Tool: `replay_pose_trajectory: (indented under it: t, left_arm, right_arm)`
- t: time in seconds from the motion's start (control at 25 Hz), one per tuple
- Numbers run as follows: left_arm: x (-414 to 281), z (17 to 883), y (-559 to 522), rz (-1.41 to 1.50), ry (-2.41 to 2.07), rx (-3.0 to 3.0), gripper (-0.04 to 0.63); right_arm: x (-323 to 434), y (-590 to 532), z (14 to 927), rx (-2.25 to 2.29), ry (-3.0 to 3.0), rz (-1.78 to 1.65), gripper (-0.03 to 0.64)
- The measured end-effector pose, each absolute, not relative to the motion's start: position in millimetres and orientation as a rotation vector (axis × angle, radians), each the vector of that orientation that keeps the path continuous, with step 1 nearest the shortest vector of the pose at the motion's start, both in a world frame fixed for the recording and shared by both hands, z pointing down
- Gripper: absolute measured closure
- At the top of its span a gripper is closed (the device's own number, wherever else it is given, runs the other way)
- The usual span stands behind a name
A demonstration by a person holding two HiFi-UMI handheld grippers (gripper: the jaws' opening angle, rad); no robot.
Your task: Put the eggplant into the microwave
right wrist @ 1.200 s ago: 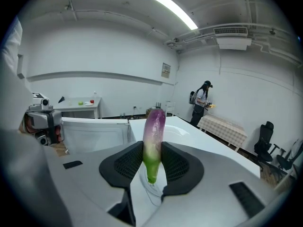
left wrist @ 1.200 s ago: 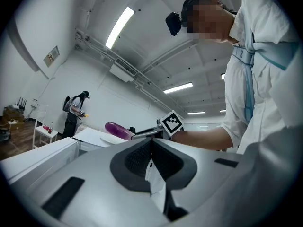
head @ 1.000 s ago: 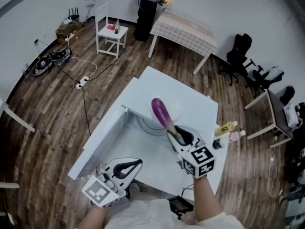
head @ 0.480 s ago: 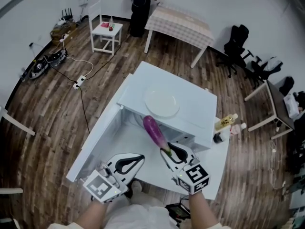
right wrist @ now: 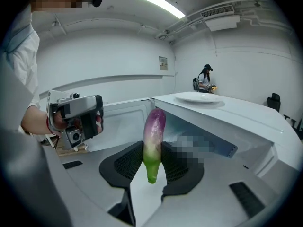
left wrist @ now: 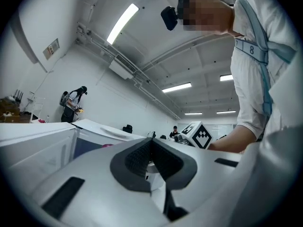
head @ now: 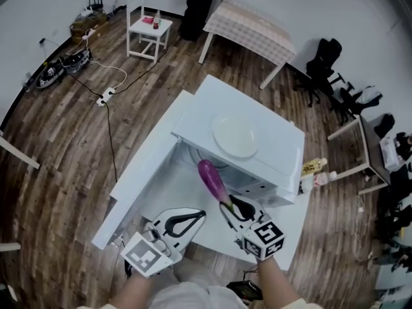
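A purple eggplant with a green stem end is clamped between the pads of my right gripper. Its purple tip points at the open front of the white microwave. In the right gripper view the eggplant stands upright between the pads of the gripper, with the microwave's cavity just behind it. The door hangs open to the left. My left gripper is shut and empty, low at the table's near edge, to the left of the right one. In its own view its jaws are pressed together.
A white plate lies on top of the microwave. Two bottles stand to its right on the white table. A white chair, a cloth-covered table, a standing person and floor cables are farther off.
My right gripper has sunk with the eggplant, from in front of the plate down to the microwave's opening. The left gripper dropped slightly and stays shut.
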State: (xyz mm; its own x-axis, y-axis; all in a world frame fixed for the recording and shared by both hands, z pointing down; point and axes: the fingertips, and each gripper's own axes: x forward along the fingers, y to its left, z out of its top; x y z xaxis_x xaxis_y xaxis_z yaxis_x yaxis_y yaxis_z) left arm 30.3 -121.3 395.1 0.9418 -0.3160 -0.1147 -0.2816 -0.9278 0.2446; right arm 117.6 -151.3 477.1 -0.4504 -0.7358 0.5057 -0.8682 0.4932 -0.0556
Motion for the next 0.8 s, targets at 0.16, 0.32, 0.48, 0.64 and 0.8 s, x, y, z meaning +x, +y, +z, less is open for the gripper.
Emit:
replay_pose_trajectory:
  t: [0.16, 0.32, 0.48, 0.64, 0.8]
  left_arm:
    - [31.3, 401.2, -125.4, -0.245, -0.452, 2.956, 0.594]
    - [35.0, 401.1, -126.5, -0.300, -0.456, 3.007, 0.594]
    - [45.5, 408.8, -118.6, -0.287, -0.445, 2.955, 0.594]
    - [43.7, 418.8, -118.0, -0.309, -0.446, 2.954, 0.594]
    - [44.7, 423.5, -123.6, -0.303, -0.436, 2.961, 0.592]
  right_arm:
    - [113.0, -163.5, 491.4, 1.335, -2.312, 0.432, 0.476]
    - [115.8, -181.3, 507.0, 1.357, -2.279, 0.432, 0.476]
    - [133.1, -201.4, 522.5, 1.412, -2.228, 0.477, 0.476]
    - [137.6, -222.2, 540.3, 1.459, -2.201, 0.469, 0.476]
    - [140.0, -236.8, 554.3, 1.490, -2.170, 0.446, 0.476]
